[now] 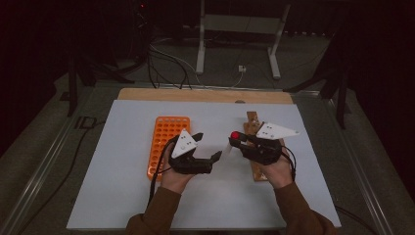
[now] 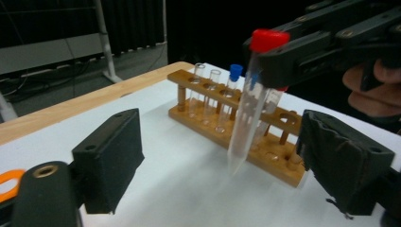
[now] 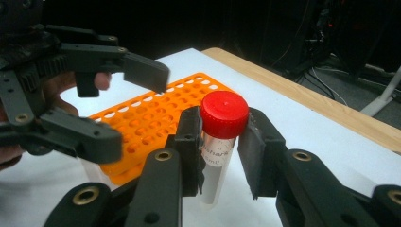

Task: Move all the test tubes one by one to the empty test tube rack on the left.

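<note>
A clear plastic tube with a red cap [image 3: 224, 113] stands upright between the pads of my right gripper [image 3: 222, 142], which is shut on it just under the cap. In the high view this tube [image 1: 235, 135] hangs above the white mat between both hands. My left gripper [image 2: 229, 161] is open, its jaws wide apart on either side of the tube's pointed lower end [image 2: 241, 142] without touching it. The high view has the left gripper [image 1: 209, 146] facing the right gripper [image 1: 234, 142].
An orange rack with many holes [image 1: 164, 137] lies left of centre on the white mat [image 1: 127, 196]. A wooden tube rack [image 2: 222, 132] holds several clear tubes, one with a blue cap [image 2: 235, 72]. A wooden board edge [image 1: 205, 95] runs along the back.
</note>
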`<state>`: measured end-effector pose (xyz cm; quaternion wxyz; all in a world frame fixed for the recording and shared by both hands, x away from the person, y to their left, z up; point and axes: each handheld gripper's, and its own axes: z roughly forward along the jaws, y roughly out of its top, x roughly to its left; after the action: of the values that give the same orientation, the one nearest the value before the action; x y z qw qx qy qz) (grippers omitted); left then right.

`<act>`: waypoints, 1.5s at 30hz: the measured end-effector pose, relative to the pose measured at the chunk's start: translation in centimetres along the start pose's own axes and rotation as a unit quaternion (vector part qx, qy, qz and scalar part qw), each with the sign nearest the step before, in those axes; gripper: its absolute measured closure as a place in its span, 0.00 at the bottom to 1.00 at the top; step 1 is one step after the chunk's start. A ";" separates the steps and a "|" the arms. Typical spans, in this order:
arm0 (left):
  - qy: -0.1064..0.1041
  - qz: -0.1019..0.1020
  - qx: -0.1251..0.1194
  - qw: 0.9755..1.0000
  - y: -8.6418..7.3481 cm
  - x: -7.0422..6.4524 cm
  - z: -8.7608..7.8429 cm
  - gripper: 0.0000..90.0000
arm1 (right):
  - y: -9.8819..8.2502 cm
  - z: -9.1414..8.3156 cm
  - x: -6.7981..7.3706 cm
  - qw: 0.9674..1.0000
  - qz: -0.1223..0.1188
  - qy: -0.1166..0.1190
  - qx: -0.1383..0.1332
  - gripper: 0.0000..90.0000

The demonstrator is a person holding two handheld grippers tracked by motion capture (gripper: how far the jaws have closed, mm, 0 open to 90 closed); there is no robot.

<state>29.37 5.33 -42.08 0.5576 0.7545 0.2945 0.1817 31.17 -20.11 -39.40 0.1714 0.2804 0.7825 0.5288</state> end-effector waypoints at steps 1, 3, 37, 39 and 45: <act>-0.005 0.003 0.002 1.000 0.1 -0.3 0.4 0.19 | 0.0 0.1 0.1 1.000 -0.001 0.001 0.001 0.78; -0.009 0.003 0.003 1.000 0.2 -0.4 0.7 0.22 | 0.1 0.3 0.2 1.000 0.000 0.005 0.002 0.78; -0.038 0.030 0.034 0.998 0.0 -1.1 3.5 0.83 | -0.1 0.9 0.8 0.999 0.011 0.036 -0.003 0.66; -0.033 0.026 0.034 0.999 -0.1 -0.9 3.5 0.83 | -0.1 0.7 0.6 0.999 0.021 0.030 -0.009 0.45; -0.020 0.018 0.027 0.999 -0.1 -0.3 3.0 0.83 | -0.3 0.2 0.2 0.999 0.028 -0.004 -0.020 0.23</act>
<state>30.92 2.96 -43.12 0.5398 0.7779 0.2740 0.1686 31.09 -19.95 -39.73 0.1656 0.3008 0.7629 0.5477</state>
